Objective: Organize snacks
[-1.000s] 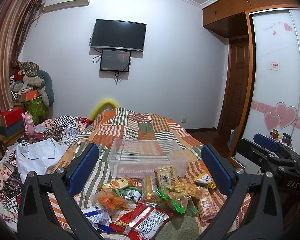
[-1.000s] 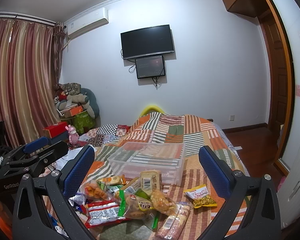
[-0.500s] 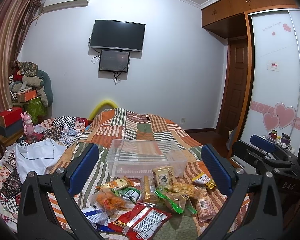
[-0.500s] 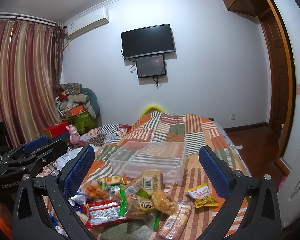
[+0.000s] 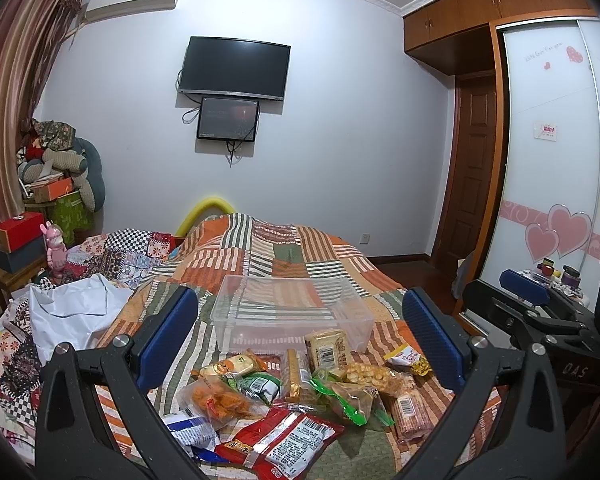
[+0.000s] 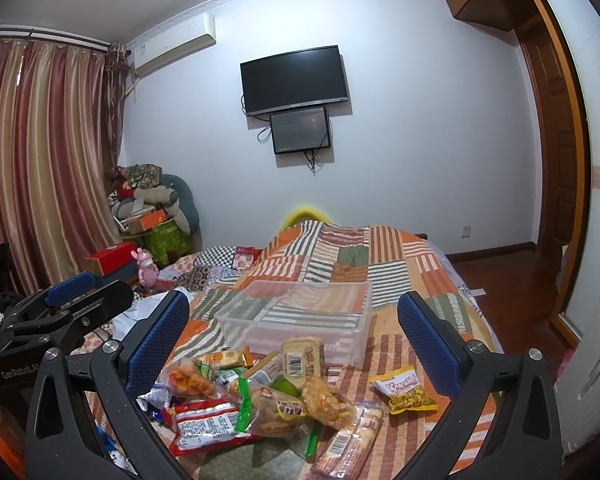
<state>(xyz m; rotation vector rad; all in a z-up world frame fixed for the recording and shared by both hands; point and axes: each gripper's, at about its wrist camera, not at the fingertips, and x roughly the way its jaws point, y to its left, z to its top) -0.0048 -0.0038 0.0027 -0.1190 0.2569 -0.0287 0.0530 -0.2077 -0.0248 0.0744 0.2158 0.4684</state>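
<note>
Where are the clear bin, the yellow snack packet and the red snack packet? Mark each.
clear bin (image 5: 290,334), left wrist view, front wall.
yellow snack packet (image 6: 404,394), right wrist view, packet middle.
red snack packet (image 5: 288,440), left wrist view, label.

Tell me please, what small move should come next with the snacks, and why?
Probably lower the right gripper onto the yellow packet lying apart from the snack pile. Both grippers are open and hold nothing, the clear plastic bin has no snacks in it, and a lone packet is easiest to grasp.

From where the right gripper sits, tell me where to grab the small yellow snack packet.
Take the yellow packet across its short width near the middle, coming from above. It lies flat on the quilt, apart from the pile, with free edges for the right gripper.
</note>
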